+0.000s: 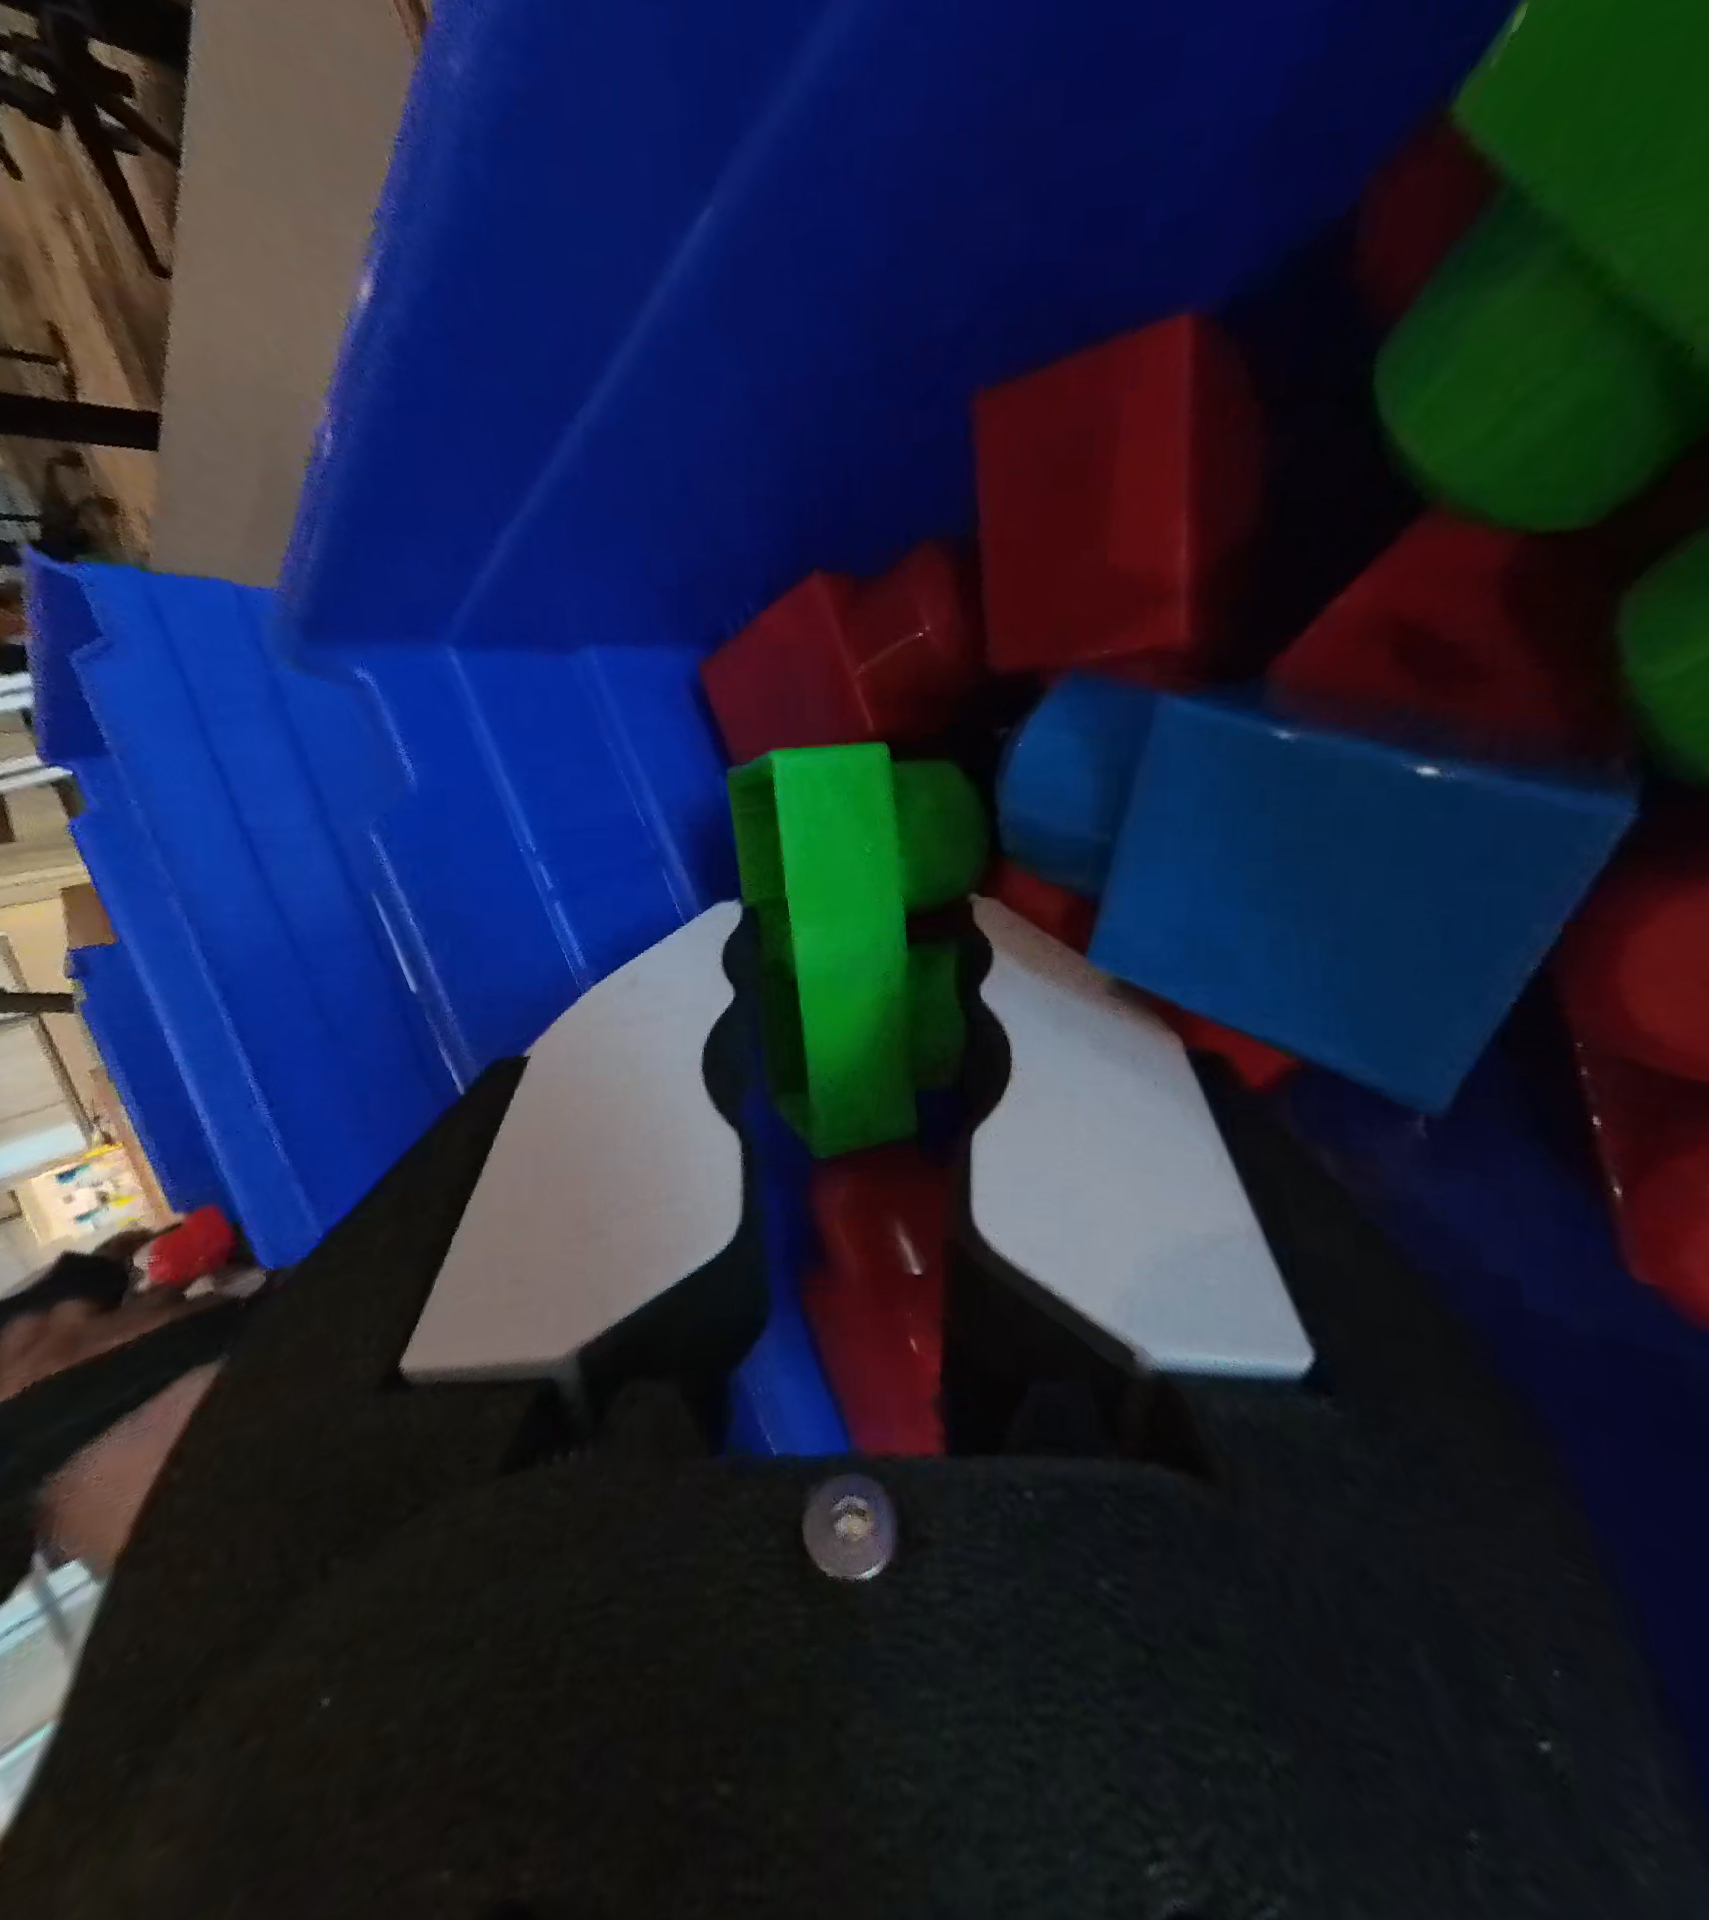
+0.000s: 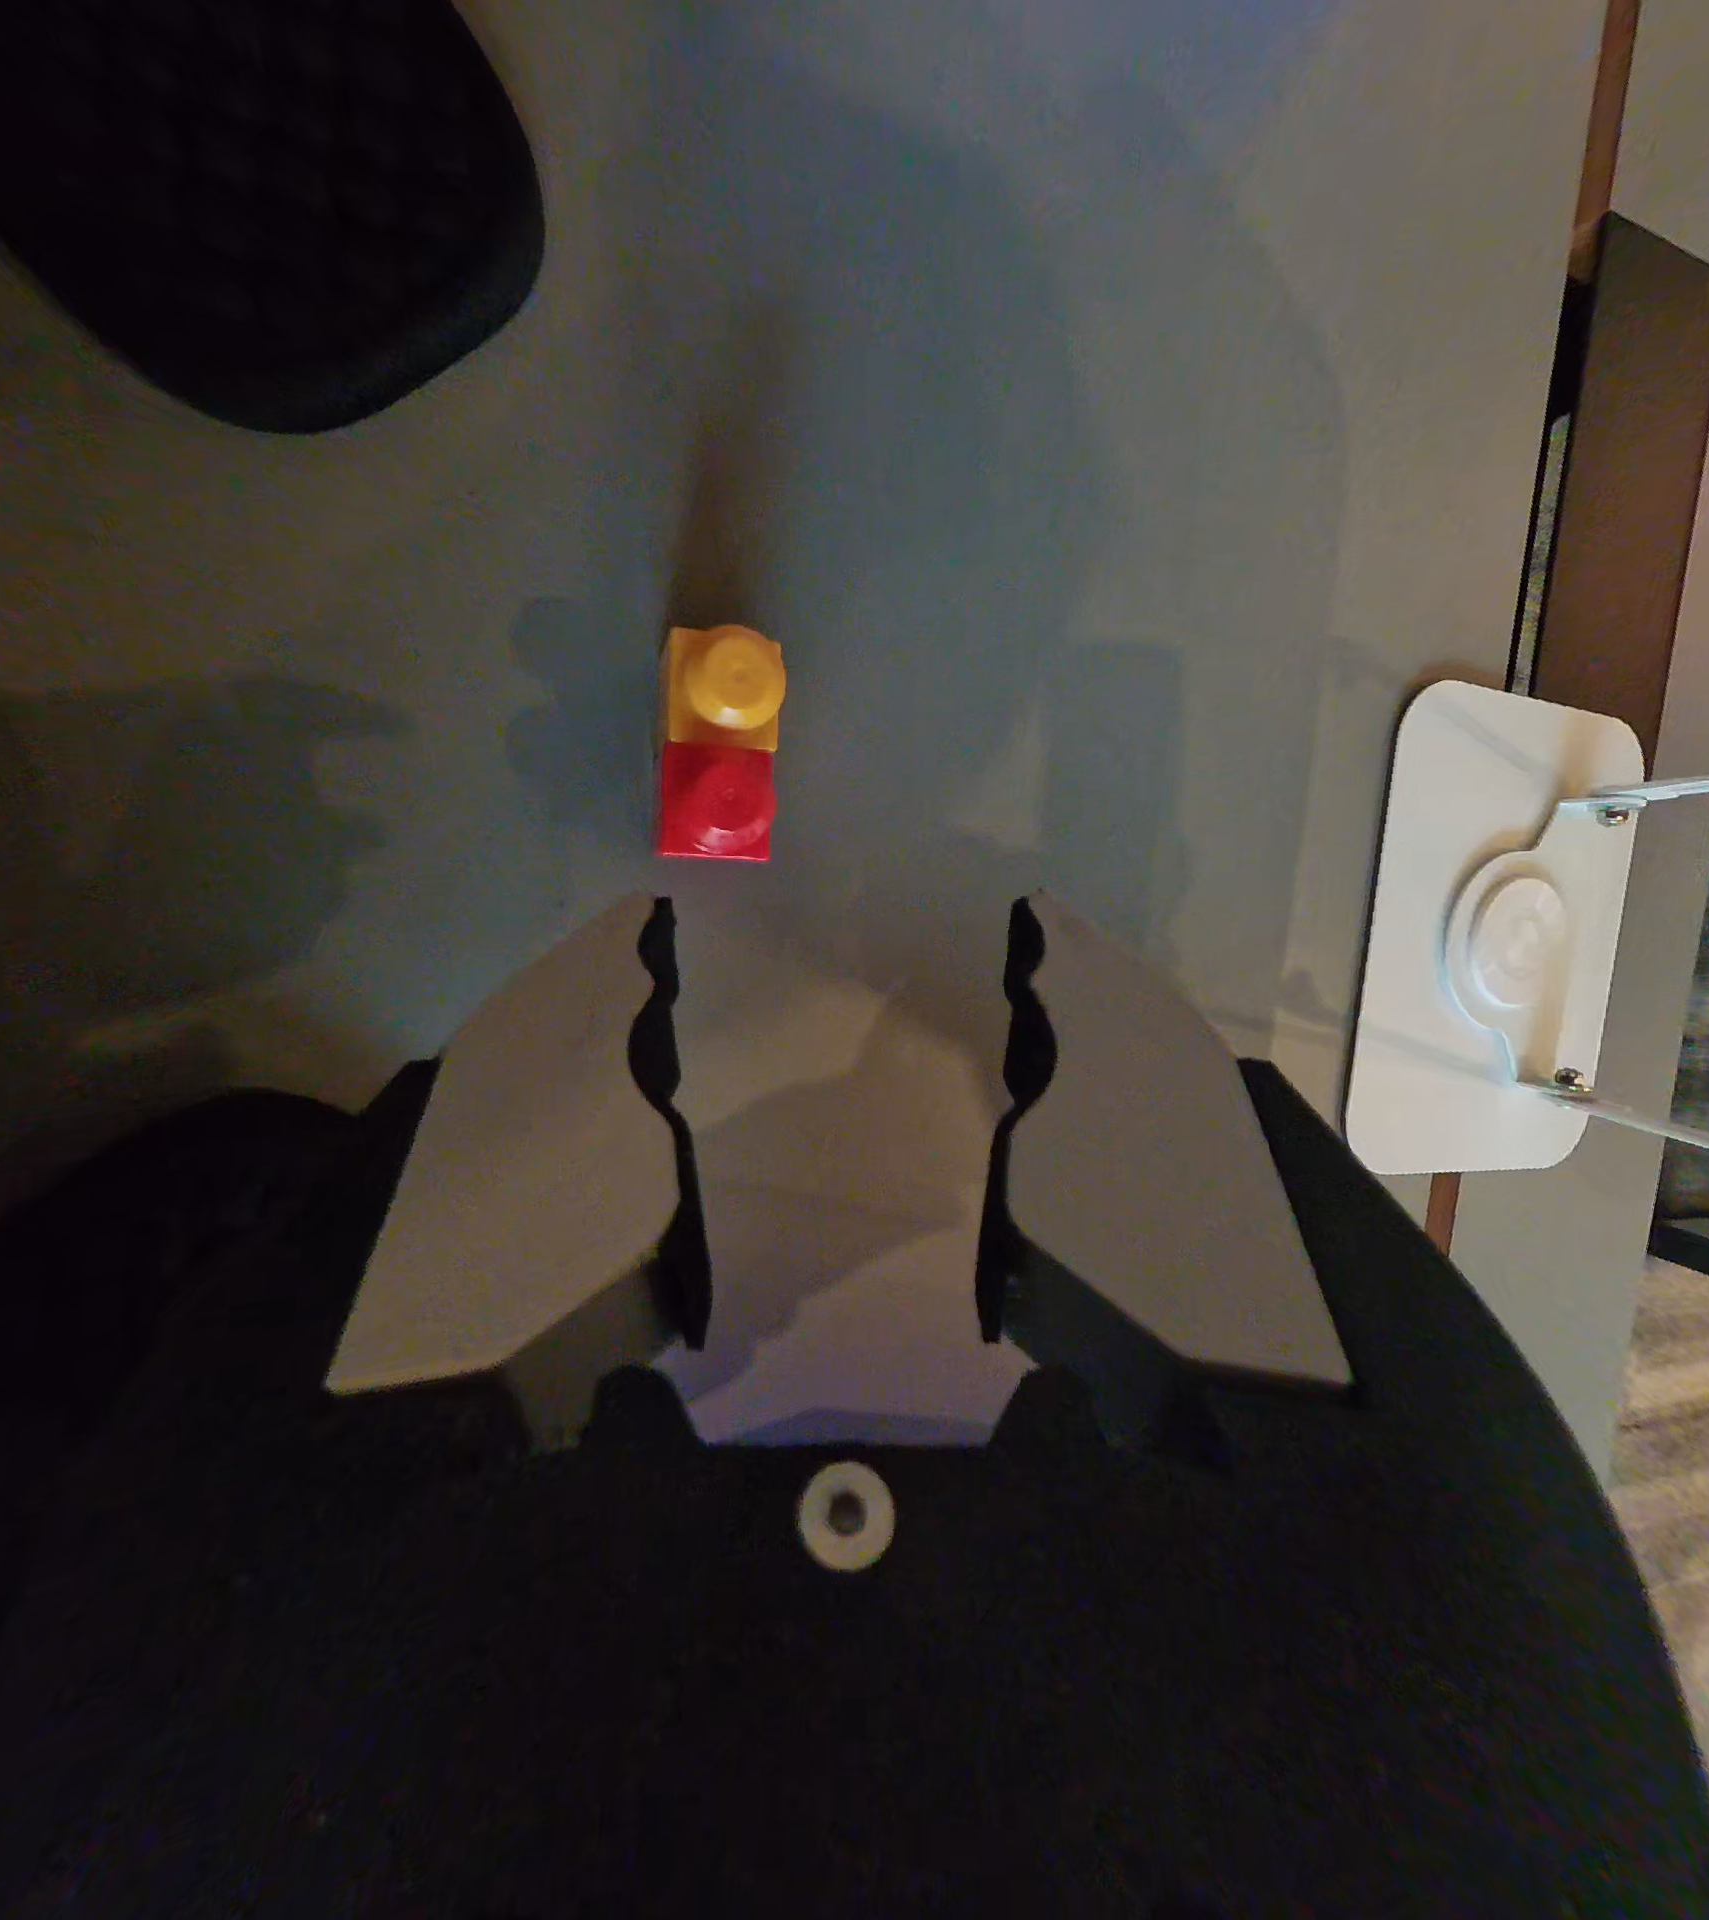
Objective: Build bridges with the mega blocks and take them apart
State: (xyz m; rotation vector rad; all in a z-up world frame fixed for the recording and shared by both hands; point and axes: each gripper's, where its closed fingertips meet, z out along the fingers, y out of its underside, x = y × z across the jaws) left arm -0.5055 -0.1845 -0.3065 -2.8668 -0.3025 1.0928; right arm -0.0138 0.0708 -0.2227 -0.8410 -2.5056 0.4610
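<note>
My left gripper [image 1: 858, 914] reaches into a blue bin [image 1: 538, 416] and is shut on a small green block [image 1: 834, 831], whose sides sit between the two fingers. Beside it lie a blue block [image 1: 1349, 894], several red blocks [image 1: 1110, 509] and large green blocks [image 1: 1525, 395]. My right gripper [image 2: 842, 904] is open and empty, looking down on a grey table [image 2: 985, 416]. A yellow block [image 2: 723, 686] and a red block [image 2: 715, 805] stand touching side by side, just ahead and left of its fingertips.
A white mount plate [image 2: 1494, 935] with metal rods sits at the table's right edge, with a brown chair back [image 2: 1639, 468] beyond it. A black rounded object [image 2: 237, 187] is at the upper left. A second blue bin wall [image 1: 237, 831] stands left of the first. The gap from one gripper's tips to the other's is roughly 55 cm.
</note>
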